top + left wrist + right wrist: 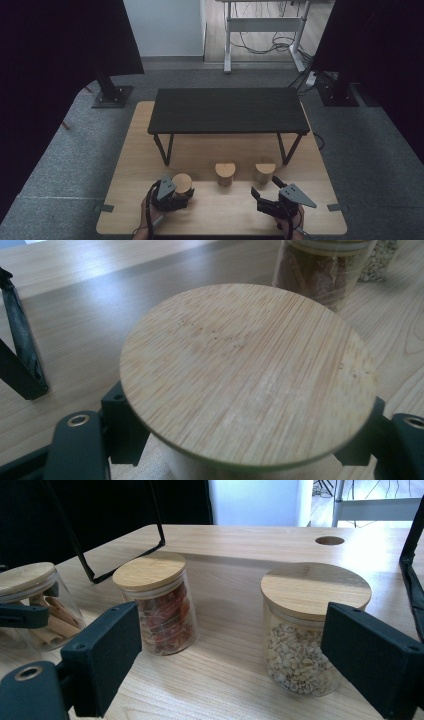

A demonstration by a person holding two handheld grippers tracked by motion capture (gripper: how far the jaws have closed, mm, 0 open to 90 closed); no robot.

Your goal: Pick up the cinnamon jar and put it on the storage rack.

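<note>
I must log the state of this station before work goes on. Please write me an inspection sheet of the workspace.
Surface: light wooden table, a round hole near its far edge.
Job's things: three glass jars with bamboo lids; left jar holds tan sticks, middle jar reddish pieces, right jar pale bits.
Clutter: black shelf on thin legs.
Grippers: left claw around the left jar; right claw open, before the right jar.
Cables: on the floor under the far desk.
Surroundings: grey carpet, dark curtains.
</note>
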